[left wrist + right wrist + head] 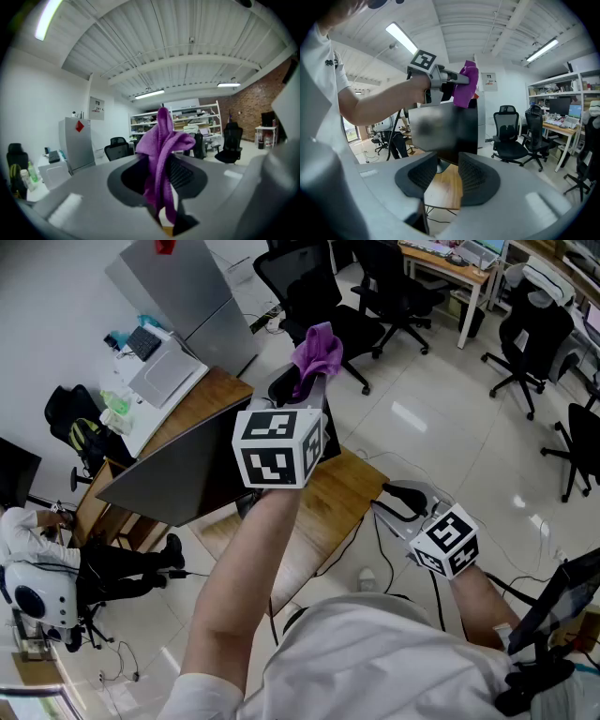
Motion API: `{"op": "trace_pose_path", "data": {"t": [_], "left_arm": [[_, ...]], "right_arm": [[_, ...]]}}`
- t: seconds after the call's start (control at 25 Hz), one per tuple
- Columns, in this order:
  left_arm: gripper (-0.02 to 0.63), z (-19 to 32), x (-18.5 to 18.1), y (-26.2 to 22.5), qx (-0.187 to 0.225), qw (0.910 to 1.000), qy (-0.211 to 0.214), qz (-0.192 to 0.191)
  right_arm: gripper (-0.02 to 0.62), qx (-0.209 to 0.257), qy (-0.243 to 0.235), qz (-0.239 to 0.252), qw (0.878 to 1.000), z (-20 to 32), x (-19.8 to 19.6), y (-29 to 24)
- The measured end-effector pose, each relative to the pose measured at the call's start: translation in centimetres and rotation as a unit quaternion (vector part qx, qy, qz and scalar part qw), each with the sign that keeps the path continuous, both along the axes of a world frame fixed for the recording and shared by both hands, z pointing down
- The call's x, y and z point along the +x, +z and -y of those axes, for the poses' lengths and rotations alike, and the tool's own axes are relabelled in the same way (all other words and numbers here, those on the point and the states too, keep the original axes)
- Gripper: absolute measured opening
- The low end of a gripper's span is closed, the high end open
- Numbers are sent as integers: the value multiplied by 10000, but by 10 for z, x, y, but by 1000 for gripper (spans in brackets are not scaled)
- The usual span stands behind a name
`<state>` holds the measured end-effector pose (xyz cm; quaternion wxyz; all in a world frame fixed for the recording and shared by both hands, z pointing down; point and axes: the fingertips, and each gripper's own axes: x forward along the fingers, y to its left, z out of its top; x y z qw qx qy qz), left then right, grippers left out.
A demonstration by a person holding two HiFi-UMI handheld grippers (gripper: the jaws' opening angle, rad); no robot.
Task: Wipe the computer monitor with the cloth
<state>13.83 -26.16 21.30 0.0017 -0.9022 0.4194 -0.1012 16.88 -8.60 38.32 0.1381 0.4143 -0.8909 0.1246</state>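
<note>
My left gripper is raised high above the desk and is shut on a purple cloth, which bunches up out of its jaws. In the left gripper view the cloth hangs between the pads and fills the gap. The dark computer monitor stands on the wooden desk, just below and left of the cloth. My right gripper hovers low at the desk's right edge, open and empty. The right gripper view faces the monitor, with the cloth near its top edge.
Several black office chairs stand on the tiled floor behind the desk. A grey cabinet and a white table with a laptop are at the back left. A seated person is at the left. Cables run under the desk.
</note>
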Motion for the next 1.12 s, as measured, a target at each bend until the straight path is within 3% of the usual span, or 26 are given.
{"op": "trace_pose_path", "data": {"t": [0.52,1.12], "left_arm": [[127,31,-8,21,-460,9951,-411,771],[128,25,-53,24,-457,9934,-601,868]], "right_arm": [[140,-5,-159,184,9997,4,24,7],[140,31,-441,193,9988,14,-1,9]]}}
